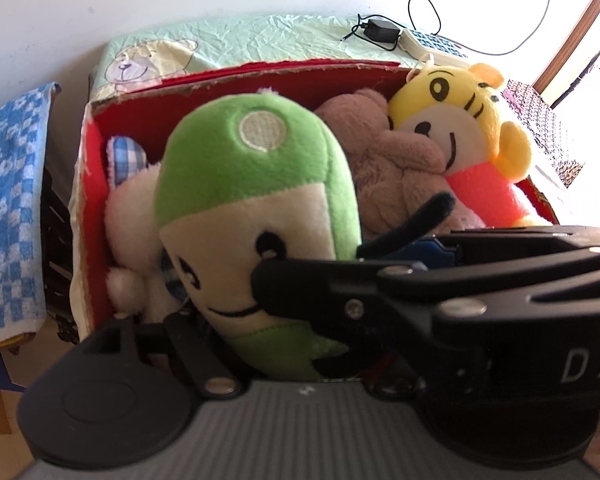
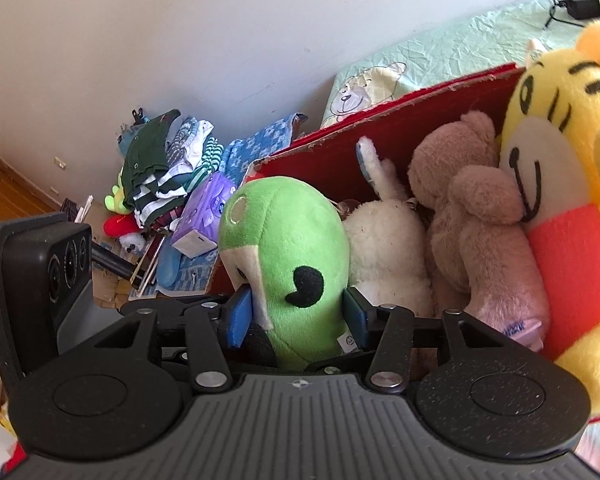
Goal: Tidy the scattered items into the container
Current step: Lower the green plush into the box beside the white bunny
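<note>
A green and cream plush toy [image 2: 288, 256] stands between the blue pads [image 2: 239, 312] of my right gripper [image 2: 296, 312], which is shut on its lower body at the near edge of the red cardboard box [image 2: 340, 152]. It also shows in the left wrist view [image 1: 256, 216], with the right gripper's black body crossing in front of it. In the box lie a white plush [image 2: 384, 248], a brown bear [image 2: 476, 216] and a yellow tiger plush [image 2: 560, 152]. My left gripper's fingers are hidden behind the toy and the other gripper.
A pale green bear-print bedcover [image 1: 260, 40] lies behind the box, with a black charger [image 1: 380, 30] and cable on it. A blue patterned towel [image 1: 8, 200] hangs at left. Folded clothes [image 2: 160, 168] and a purple tissue pack [image 2: 204, 212] sit on the floor.
</note>
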`<state>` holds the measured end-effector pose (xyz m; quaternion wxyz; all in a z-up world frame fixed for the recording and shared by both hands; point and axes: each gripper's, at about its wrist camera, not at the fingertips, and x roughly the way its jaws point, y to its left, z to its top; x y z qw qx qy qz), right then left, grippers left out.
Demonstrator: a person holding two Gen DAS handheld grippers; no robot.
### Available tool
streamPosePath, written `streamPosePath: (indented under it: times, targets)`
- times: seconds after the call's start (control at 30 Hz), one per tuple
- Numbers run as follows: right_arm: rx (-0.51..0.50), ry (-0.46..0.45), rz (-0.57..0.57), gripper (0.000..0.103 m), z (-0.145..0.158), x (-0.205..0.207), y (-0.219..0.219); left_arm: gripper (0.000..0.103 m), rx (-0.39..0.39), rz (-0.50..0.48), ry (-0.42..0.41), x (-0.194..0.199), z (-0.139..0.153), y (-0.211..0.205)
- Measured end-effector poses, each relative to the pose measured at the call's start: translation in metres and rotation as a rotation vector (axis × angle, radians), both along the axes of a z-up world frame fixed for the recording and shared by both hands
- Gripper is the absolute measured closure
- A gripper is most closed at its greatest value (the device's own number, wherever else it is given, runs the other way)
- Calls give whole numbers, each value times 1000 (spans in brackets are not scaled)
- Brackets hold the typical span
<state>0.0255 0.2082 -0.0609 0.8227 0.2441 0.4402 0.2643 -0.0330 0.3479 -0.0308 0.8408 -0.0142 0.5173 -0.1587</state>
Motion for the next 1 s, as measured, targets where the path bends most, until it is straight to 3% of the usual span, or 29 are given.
streamPosePath:
  times: [0.47,0.73,1.0]
  targets:
    - [-12,-9,-80,47,2,-8,2,30,23,-9,2,-4,7,1]
    - [-39,-26,-86,51,10,-5,8,27,101,-28,-71,-19,19,-4]
    - [-50,-12,-72,51,1,-10,18,30,75,17,-47,-21,14,8]
